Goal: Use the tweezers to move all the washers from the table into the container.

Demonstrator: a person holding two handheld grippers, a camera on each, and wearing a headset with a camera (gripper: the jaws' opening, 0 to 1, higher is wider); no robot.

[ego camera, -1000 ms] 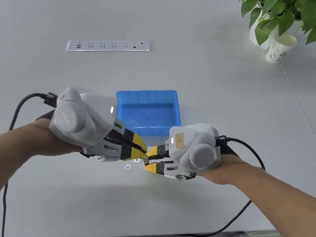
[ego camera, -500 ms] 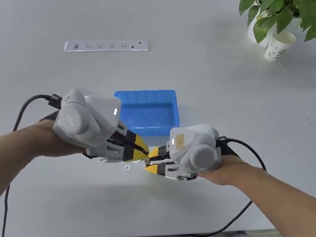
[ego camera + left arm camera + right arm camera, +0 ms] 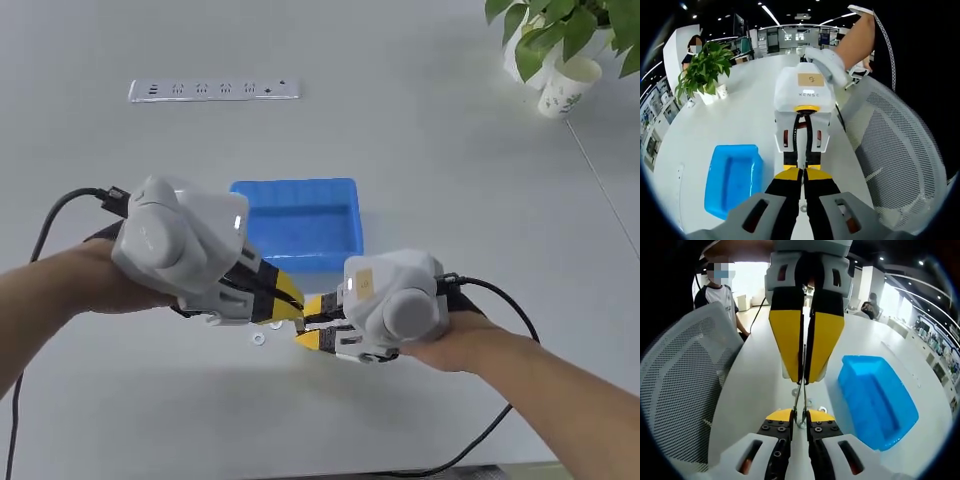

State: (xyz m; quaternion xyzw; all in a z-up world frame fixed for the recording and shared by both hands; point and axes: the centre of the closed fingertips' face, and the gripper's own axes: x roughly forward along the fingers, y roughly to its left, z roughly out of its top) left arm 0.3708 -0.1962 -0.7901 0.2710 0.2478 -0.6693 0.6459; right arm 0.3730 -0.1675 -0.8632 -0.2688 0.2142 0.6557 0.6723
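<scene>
Near the blue plastic container (image 3: 297, 192), left gripper (image 3: 288, 306) & right gripper (image 3: 312, 330) face off, both jaws pinching thin steel tweezers (image 3: 801, 395), prob. one steadies, other squeezes. Small metal washers (image 3: 259, 339) lie on grey bench (image 3: 450, 180) by the tips, outside container.

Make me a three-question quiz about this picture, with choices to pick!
1. Where is the power strip? A in the tub; B on the table, beyond the tub; C under the tub.
2. What colour is the tub? A red; B blue; C green.
3. What are the left hand-held gripper and right hand-held gripper doing? A gaping open; B lying on the table; C both shut on the tweezers.
Answers: B, it lies past the tub's far side; B, its walls are blue; C, each pair of jaws pinches the tweezers.
</scene>
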